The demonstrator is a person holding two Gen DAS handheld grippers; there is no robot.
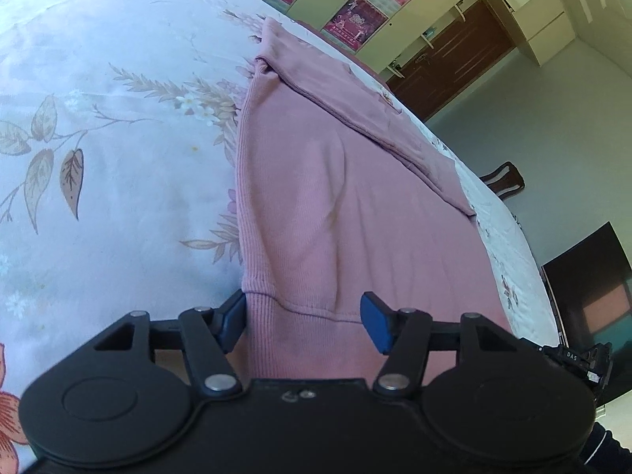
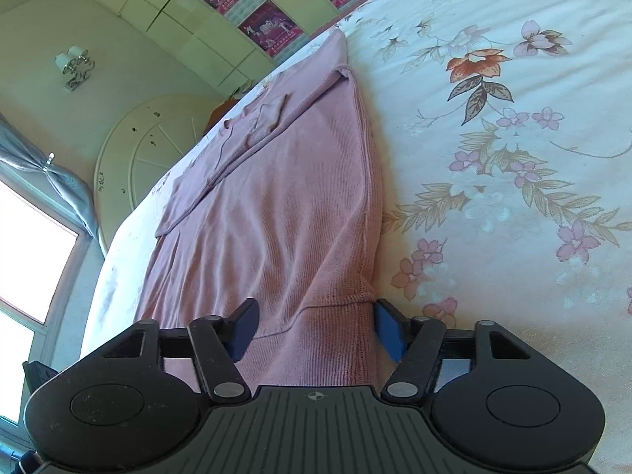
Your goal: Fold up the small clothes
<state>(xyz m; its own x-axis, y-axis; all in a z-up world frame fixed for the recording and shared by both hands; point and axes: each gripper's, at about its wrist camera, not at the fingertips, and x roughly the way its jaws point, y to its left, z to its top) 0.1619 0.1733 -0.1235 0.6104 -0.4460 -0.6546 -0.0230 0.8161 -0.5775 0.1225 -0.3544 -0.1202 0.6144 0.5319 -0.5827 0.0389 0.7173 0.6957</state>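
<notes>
Pink sweater lies flat on the flowered bed sheet, sleeves folded across its far end. Left tool and right tool both stand spread wide, each straddling a corner of the ribbed hem.

Pink ribbed sweater lies flat on the floral bed sheet, w/ ribbed hem nearest both cameras, a sleeve folded diagonally across its far part, and soft wrinkles mid-body.
</notes>
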